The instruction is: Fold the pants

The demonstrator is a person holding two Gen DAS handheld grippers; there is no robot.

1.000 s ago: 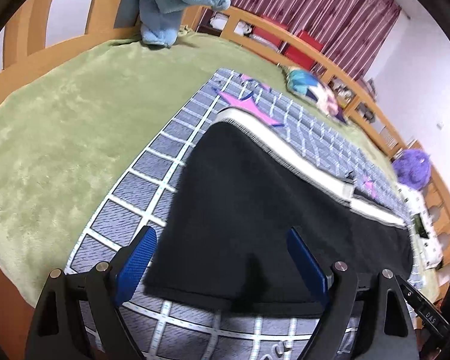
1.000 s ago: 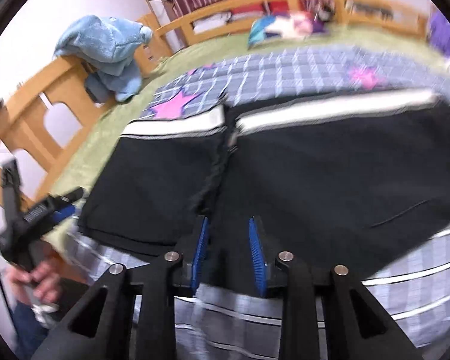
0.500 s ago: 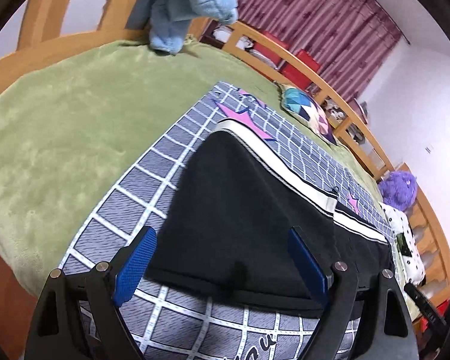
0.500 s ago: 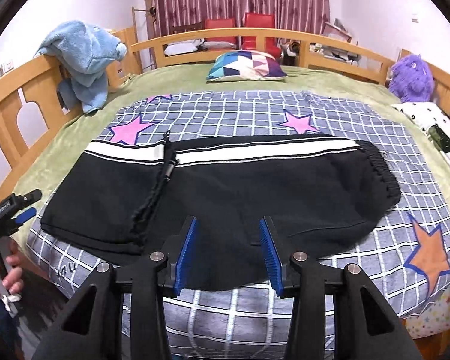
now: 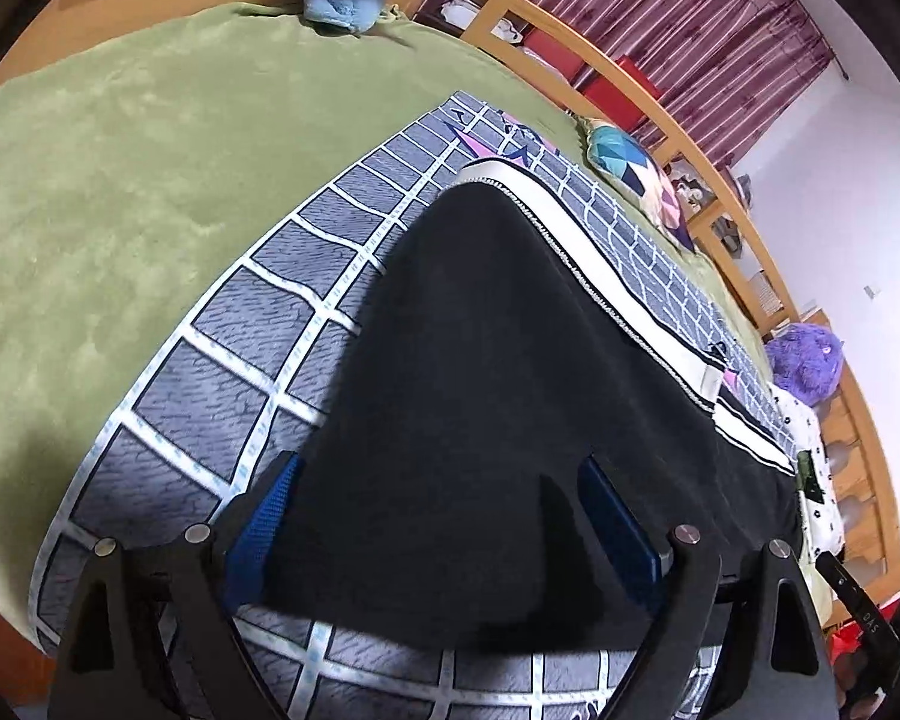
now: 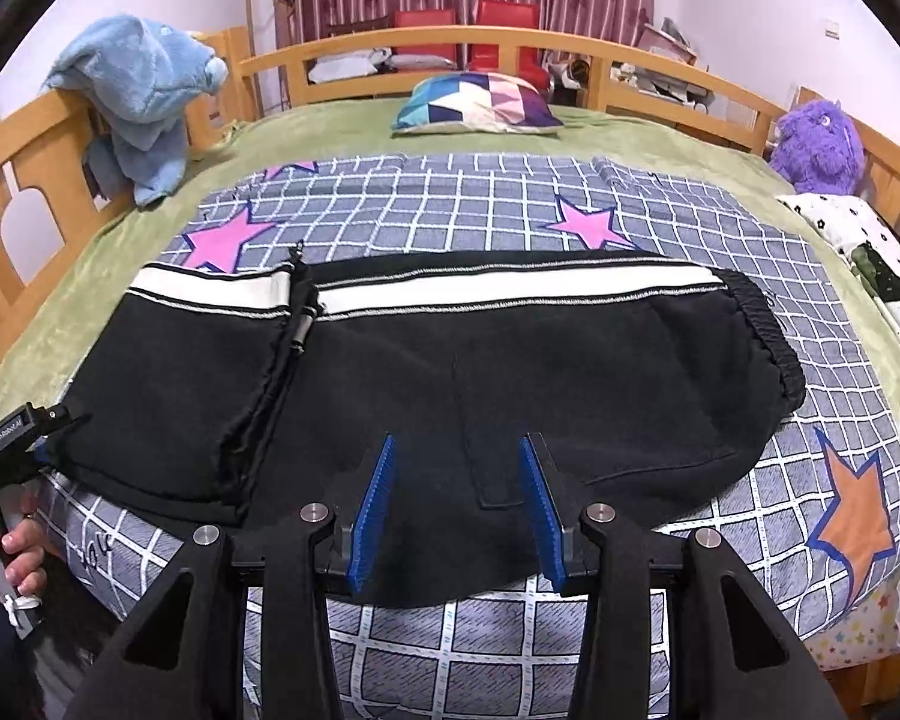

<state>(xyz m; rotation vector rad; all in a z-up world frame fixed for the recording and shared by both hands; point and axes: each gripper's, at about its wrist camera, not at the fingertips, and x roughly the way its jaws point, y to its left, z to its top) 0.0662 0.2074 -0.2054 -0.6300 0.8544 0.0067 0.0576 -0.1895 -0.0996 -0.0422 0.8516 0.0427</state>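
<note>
Black pants (image 6: 510, 372) with a white side stripe lie flat on the bed, partly folded, the leg end laid over on the left and the elastic waistband at the right. My right gripper (image 6: 459, 504) is open and empty, just above the pants' near edge at the middle. My left gripper (image 5: 438, 516) is open and empty, hovering over the folded left end of the pants (image 5: 498, 372). The left gripper also shows in the right wrist view (image 6: 15, 438), held in a hand at the bed's left corner.
A grey checked sheet (image 6: 630, 204) with pink and orange stars covers a green blanket (image 5: 120, 150). A wooden bed rail (image 6: 660, 78) surrounds it. A blue plush (image 6: 144, 96) hangs on the left rail; a patterned pillow (image 6: 480, 102) and purple plush (image 6: 819, 144) lie behind.
My right gripper has drawn back and steadied, and its jaws have opened wider. My left gripper has moved closer over the pants' left end, still open.
</note>
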